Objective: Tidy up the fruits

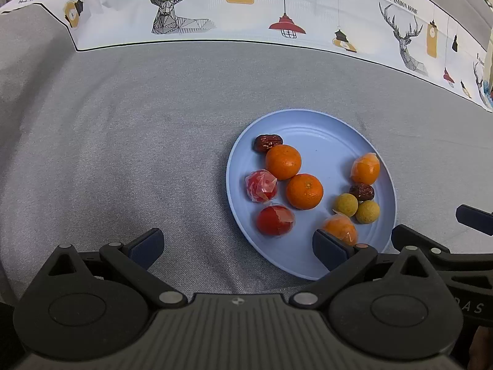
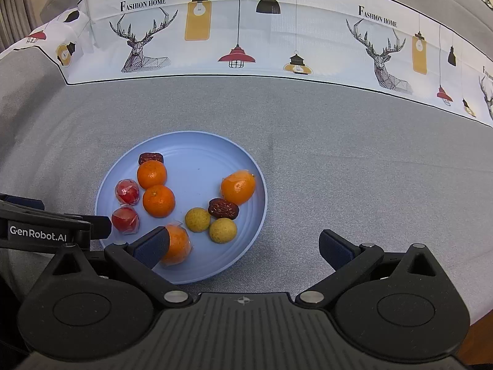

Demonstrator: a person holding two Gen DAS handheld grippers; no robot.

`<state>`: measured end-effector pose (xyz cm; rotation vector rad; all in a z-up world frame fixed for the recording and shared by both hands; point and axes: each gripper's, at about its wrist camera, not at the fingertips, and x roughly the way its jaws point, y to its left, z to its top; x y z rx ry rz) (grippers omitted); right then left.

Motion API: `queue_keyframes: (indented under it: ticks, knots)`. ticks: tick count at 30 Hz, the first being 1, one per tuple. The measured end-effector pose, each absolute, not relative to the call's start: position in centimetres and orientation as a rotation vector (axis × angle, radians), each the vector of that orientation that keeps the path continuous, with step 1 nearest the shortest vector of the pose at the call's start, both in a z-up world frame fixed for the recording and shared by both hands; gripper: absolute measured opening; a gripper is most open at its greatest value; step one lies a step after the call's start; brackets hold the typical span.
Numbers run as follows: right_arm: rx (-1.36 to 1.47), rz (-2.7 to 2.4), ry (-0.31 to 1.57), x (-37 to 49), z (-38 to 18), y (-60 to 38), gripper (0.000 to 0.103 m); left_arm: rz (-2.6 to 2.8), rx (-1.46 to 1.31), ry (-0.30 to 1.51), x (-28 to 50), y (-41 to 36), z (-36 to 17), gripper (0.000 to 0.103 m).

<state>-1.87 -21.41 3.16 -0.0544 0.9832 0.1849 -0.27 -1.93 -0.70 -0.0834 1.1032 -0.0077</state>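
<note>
Both views are shot from just behind the jaws, angled down and forward at the grey surface [image 1: 123, 154]. The blue plate [image 1: 326, 141] is caught close up in both, right of centre from the left wrist, left of centre [image 2: 197, 148] from the right.

A grey woven cloth [image 2: 308, 160] covers the desk. Its far border [image 2: 246, 30] is white, printed with deer heads, hanging lamps and the words "Fashion Home". At top left, a pleated curtain [image 2: 12, 3] shows.
</note>
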Motion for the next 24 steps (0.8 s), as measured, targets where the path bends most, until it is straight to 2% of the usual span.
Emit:
queue_keyframes:
  ticks: [24]
  knots:
    - [-0.045,0.182,0.980,-1.81,3.19,-21.46,0.102,-0.015,-0.086,1.099,-0.41,-2.25,-0.55,0.102]
